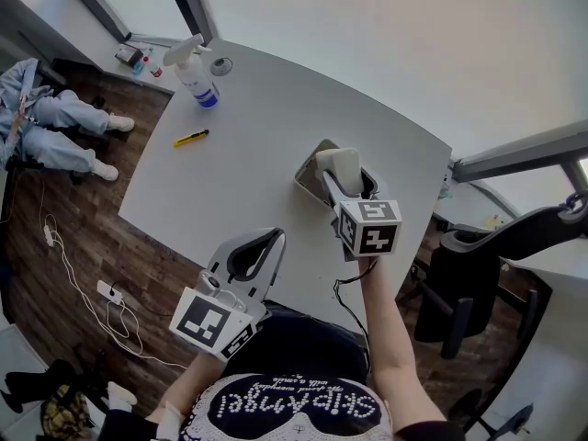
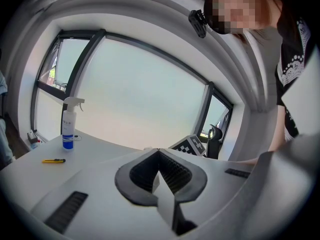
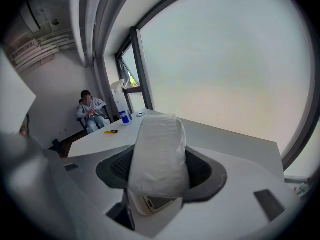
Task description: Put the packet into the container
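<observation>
Clamped on a white packet [image 3: 159,154] with the right gripper [image 1: 342,175], pinched from both sides, sticking up out of the jaws. Held right over the open grey container [image 1: 307,175], low end at its mouth; can't tell whether touching the rim. From the right gripper view, only a pale rounded bit of that container visible under the packet. All of it on the right part of the grey table [image 1: 266,108].

As for the left gripper [image 2: 158,151]: clenched tip to tip, gripping nothing, up off the table at its near edge, left of the container and apart from it.

Further out on the table: yellow utility knife [image 1: 191,138] lying flat, then spray bottle [image 1: 196,70] upright near the far left corner, small round object [image 1: 221,65] just beside it.

Off the table: seated person [image 1: 50,122] at far left on the wood floor [image 1: 92,219], white cable [image 1: 64,260] trailing there, black office chair [image 1: 487,265] at right.
</observation>
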`<state>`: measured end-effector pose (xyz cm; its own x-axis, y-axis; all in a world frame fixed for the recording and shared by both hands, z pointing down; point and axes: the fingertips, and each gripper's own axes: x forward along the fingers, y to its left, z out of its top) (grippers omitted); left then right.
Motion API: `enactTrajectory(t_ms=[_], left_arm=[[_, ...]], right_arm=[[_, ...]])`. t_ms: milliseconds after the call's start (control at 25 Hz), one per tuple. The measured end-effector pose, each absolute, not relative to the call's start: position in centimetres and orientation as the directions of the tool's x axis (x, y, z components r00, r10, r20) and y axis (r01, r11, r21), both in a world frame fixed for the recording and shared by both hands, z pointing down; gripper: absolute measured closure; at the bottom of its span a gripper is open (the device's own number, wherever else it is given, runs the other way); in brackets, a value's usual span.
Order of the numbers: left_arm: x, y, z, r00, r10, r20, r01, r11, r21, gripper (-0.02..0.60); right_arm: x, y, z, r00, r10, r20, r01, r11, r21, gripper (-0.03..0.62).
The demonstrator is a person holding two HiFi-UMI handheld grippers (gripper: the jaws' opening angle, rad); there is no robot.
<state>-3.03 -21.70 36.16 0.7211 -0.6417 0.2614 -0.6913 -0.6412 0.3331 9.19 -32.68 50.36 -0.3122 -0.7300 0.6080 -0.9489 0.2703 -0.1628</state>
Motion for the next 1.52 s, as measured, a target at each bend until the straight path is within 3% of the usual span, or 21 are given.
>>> enactTrajectory(t_ms=[1520], left_arm=[[-3.7,-21.8,36.2,0.698,-0.668,0.259,-0.711,-0.606,0.357,0.574]], right_arm=[[7.3,-33.0,54.3,-0.294,-0.639,0.711,-0.935,0.345,-0.077,0.316]])
